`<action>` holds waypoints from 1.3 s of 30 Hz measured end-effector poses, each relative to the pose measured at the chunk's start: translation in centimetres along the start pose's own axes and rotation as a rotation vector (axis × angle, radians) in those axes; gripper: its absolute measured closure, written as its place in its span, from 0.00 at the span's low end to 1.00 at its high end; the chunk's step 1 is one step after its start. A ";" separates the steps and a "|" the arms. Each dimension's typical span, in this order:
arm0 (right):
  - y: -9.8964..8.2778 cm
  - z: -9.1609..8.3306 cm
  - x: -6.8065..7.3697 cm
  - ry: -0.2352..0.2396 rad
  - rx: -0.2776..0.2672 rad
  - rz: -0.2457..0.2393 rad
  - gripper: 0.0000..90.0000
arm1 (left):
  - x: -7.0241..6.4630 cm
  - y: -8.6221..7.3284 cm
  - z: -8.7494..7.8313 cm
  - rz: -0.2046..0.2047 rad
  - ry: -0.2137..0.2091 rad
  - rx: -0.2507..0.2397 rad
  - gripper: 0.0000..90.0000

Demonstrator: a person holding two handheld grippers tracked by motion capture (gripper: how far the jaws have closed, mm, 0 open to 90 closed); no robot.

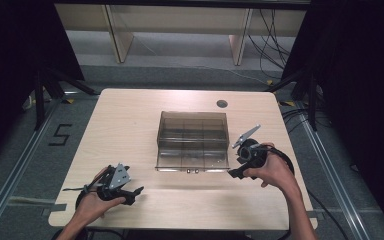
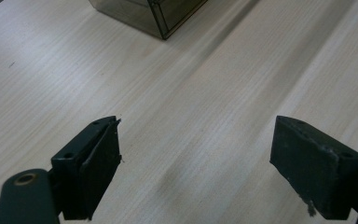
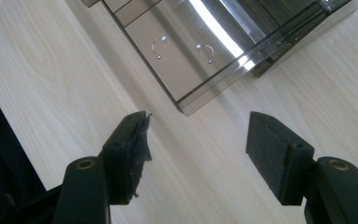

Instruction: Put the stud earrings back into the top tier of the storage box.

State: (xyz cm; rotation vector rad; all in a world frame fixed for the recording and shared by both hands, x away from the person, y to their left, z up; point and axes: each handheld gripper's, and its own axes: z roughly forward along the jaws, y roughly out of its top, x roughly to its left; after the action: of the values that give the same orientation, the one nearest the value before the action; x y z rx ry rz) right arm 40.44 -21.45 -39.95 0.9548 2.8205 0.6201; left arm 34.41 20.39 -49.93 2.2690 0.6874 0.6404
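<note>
Organizer box (image 1: 192,140), smoky translucent plastic with inner compartments, stands at the centre of the worktop (image 1: 130,115); its lid (image 1: 192,161) lies closed along the near edge. In the right gripper view two small curved metal clasps (image 3: 182,50) sit side by side on the lid's near face, and the box's near corner (image 3: 186,108) points toward the gap between the jaws.

Right claw (image 1: 236,172) is held in the person's right hand (image 1: 272,170) just beside the box's near right corner, close to it but not touching. Its jaws stand wide, with bare worktop between the pads (image 3: 270,151) and nothing gripped. The grey three-cornered plate (image 1: 246,135) on top of it tilts up along the box's right side.

Left claw (image 1: 135,192) is held in the person's left hand (image 1: 97,202), well apart from the box, off its near left corner and close to the near edge of the worktop. Its jaws stand wide; the left gripper view shows bare wood between the pads (image 2: 100,161) and one corner of the box (image 2: 161,32) farther off at the top.

A small dark round fitting (image 1: 222,103) is set in the worktop beyond the box's far right corner.
</note>
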 end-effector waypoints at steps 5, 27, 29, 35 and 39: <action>-0.5 0.4 0.1 0.020 -0.012 0.004 0.41 | 0.0 0.0 0.0 -0.001 -0.005 0.001 0.17; -2.2 1.5 1.3 -0.005 -0.067 0.022 0.31 | 0.1 0.0 -0.1 0.000 0.000 0.000 0.17; -2.3 1.5 1.4 -0.015 -0.065 0.036 0.30 | 0.1 0.0 -0.1 0.006 0.005 -0.002 0.17; -2.7 2.1 1.2 -0.031 -0.096 0.029 0.28 | 0.0 0.0 0.0 0.000 -0.007 -0.001 0.17; -3.2 2.3 1.2 -0.033 -0.111 0.048 0.27 | 0.2 0.0 -0.2 0.009 0.003 0.000 0.17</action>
State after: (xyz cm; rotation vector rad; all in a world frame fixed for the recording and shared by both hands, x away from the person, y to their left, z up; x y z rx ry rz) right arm 38.20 -22.21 -43.29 1.0054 2.7099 0.7502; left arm 34.44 20.57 -49.78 2.2731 0.6793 0.6486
